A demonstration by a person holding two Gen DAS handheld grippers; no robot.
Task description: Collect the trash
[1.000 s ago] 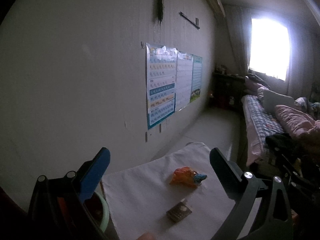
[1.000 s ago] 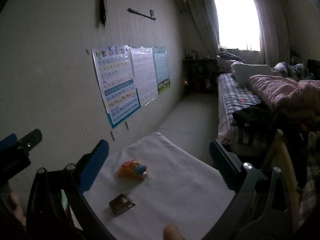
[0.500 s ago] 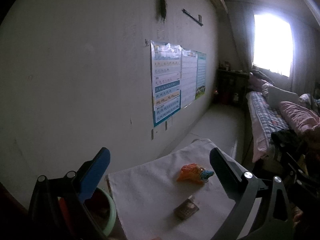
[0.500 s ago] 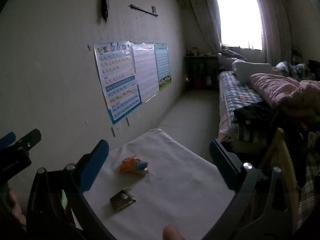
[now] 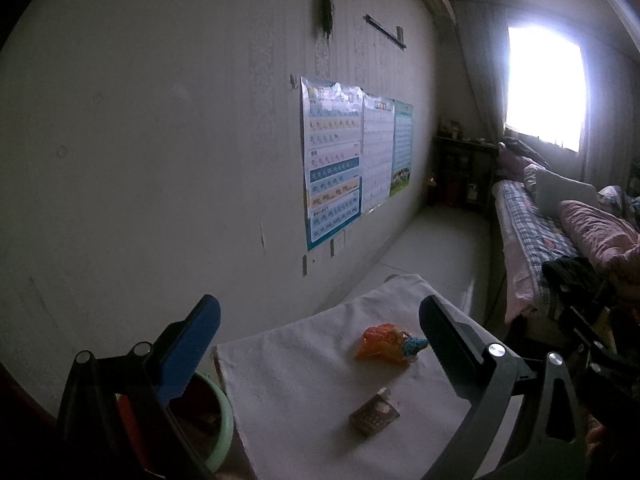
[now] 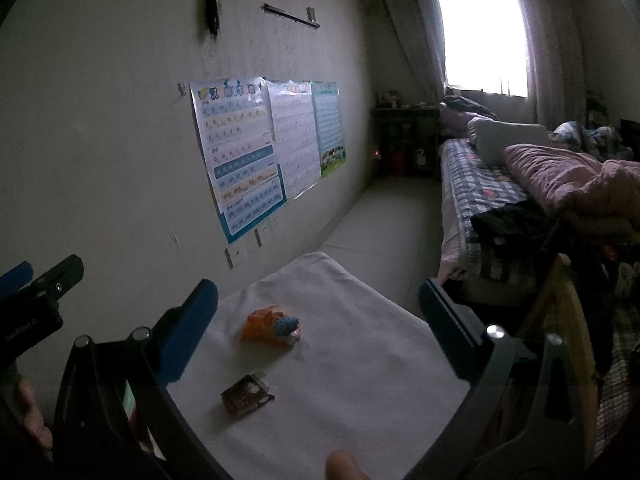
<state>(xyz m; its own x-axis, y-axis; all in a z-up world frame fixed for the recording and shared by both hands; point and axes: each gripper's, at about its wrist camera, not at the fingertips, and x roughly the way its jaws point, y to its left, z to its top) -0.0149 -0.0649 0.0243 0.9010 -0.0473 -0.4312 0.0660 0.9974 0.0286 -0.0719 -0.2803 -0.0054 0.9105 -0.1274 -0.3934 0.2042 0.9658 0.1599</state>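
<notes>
My left gripper (image 5: pixel 316 332) and right gripper (image 6: pixel 318 308) both hang above the bench (image 6: pixel 360 380), fingers wide, nothing held. On the white cloth lie two pieces of trash: an orange wrapper (image 6: pixel 270 325) farther out, and a brown packet (image 6: pixel 246 399) nearer me, well apart from it. A green bin (image 5: pixel 222 420) stands just beside the bench's left edge, below my left fingers (image 5: pixel 188 350). Posters (image 6: pixel 240 152) hang on the wall; a bed (image 6: pixel 480 184) stands to the right
</notes>
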